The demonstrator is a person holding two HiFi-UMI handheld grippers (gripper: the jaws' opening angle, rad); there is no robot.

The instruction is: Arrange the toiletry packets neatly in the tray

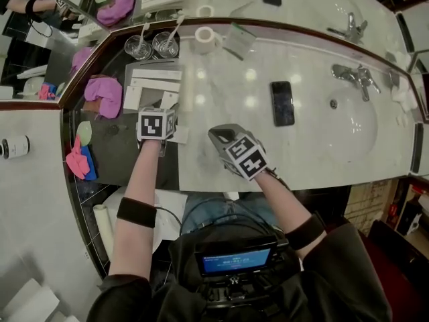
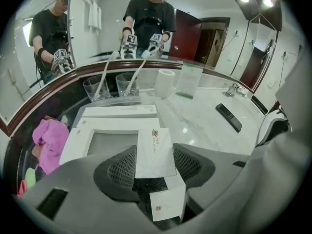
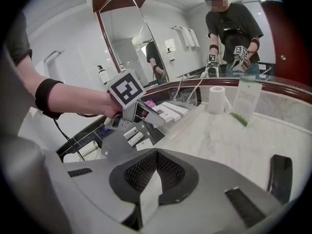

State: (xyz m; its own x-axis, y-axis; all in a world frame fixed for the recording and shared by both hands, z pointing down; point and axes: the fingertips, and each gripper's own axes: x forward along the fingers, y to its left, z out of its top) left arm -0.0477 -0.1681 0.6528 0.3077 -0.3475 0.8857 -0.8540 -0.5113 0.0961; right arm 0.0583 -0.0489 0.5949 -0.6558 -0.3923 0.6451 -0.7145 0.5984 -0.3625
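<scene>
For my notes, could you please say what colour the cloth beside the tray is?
The cloth is pink, clearest in the head view.

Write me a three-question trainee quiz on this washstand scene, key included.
1. True or false: the black phone lies inside the basin.
2. The right tongs are: A) wide open and empty, B) shut on a thin white packet, C) shut on a pink cloth.
3. Fill in: ___ glasses stand beside the paper roll.
Key: 1 false, it lies on the counter; 2 B; 3 two.
</scene>
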